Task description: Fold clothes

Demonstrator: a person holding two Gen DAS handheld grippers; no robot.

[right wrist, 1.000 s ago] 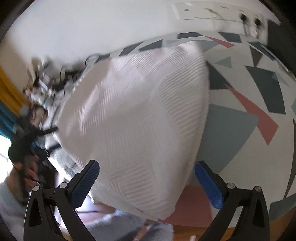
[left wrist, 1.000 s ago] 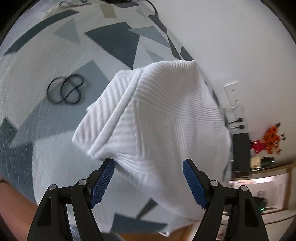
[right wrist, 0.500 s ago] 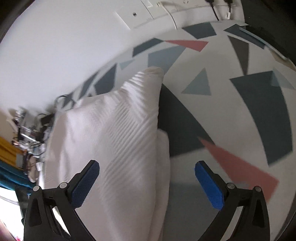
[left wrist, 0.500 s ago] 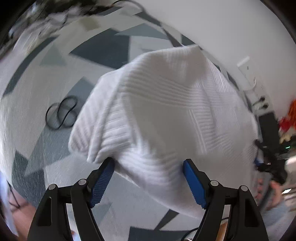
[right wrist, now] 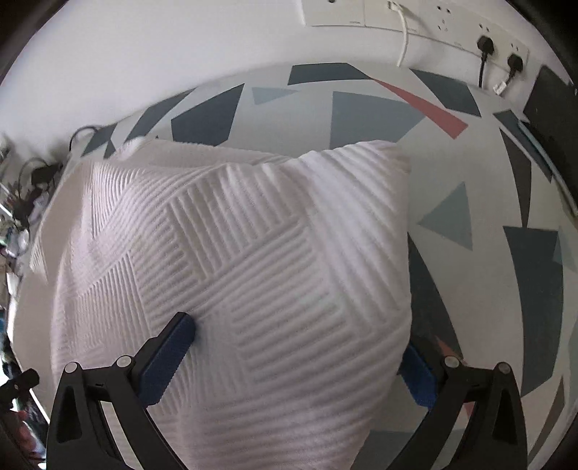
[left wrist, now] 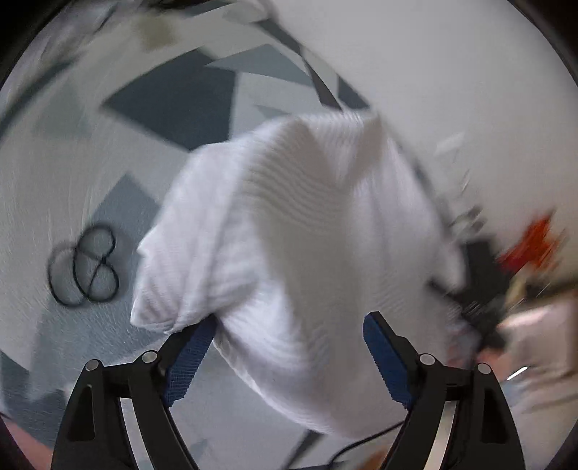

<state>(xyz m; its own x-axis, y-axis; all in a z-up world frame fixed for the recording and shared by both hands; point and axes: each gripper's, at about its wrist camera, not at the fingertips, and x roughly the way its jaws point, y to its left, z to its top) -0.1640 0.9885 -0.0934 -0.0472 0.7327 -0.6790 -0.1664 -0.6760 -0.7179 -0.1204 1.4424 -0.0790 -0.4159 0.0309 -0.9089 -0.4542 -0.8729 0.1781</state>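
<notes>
Both grippers' fingers spread wide — left gripper [left wrist: 289, 347] just widened, right gripper [right wrist: 296, 358] — straddling the white garment [right wrist: 234, 253].

Surface: cover [right wrist: 361, 119] patterned with grey, navy, pink triangles
Wall [right wrist: 162, 47]: plain white
Sockets [right wrist: 415, 18]: 1 o'clock, plugs inserted
</notes>
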